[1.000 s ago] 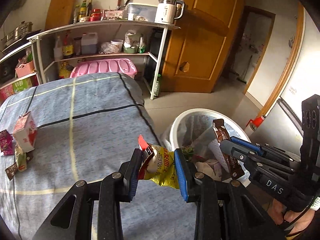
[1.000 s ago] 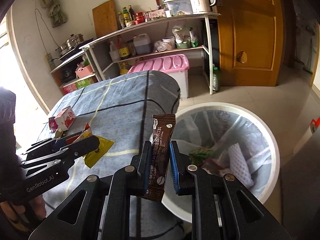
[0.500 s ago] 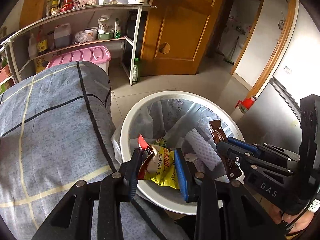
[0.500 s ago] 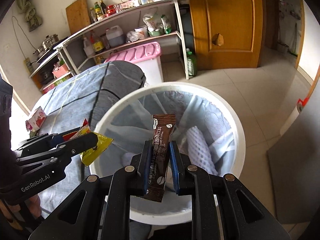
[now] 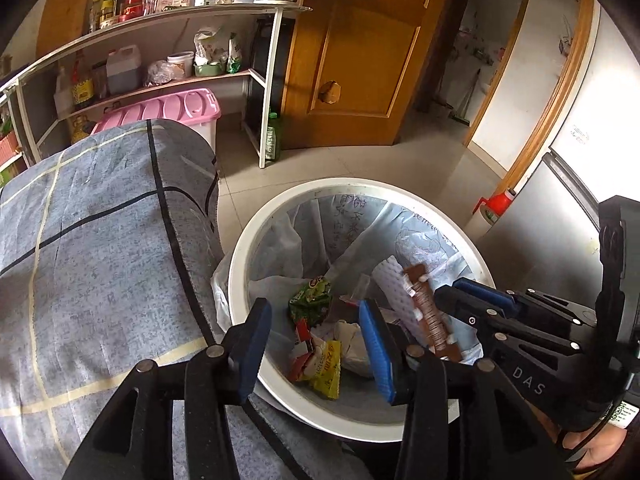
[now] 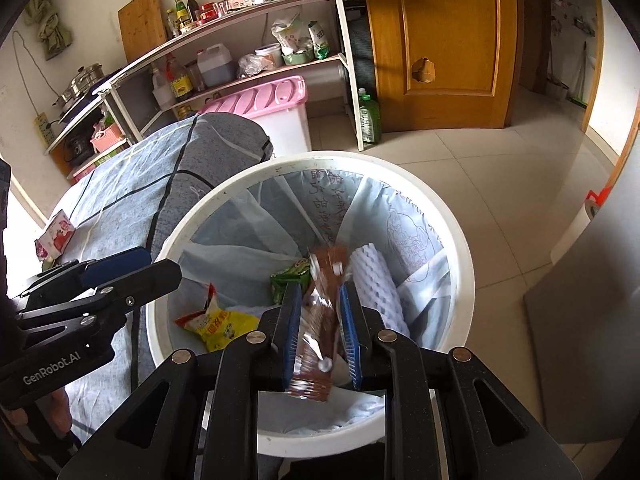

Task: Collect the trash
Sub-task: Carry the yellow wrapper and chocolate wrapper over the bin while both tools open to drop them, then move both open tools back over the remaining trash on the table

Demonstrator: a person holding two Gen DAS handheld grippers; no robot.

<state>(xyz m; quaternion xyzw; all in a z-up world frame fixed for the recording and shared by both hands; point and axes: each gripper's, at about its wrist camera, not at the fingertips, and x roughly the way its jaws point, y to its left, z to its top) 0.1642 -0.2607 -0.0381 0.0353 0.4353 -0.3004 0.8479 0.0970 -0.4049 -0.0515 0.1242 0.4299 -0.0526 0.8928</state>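
Both grippers hang over a white trash bin (image 5: 240, 276) (image 6: 460, 240) lined with a pale plastic bag. My left gripper (image 5: 316, 348) is open and empty; the yellow snack wrapper (image 5: 326, 364) (image 6: 218, 322) lies loose inside the bin below it. My right gripper (image 6: 318, 334) has its jaws parted; the brown coffee sachet (image 6: 320, 320) (image 5: 430, 316) is blurred between them and slips downward. A green wrapper (image 5: 312, 300) and white foam netting (image 6: 378, 280) lie in the bin.
The table with a grey checked cloth (image 5: 100, 260) is left of the bin; a pink carton (image 6: 56, 236) lies on it. Behind stand a metal shelf rack (image 5: 168, 80), a pink-lidded box (image 5: 160, 108) and a wooden door (image 5: 360, 52). A grey appliance (image 6: 592, 340) stands right.
Both grippers moved from above the table to over the bin. My left gripper opened and dropped the yellow wrapper into the bin. My right gripper has opened and the brown sachet is falling.
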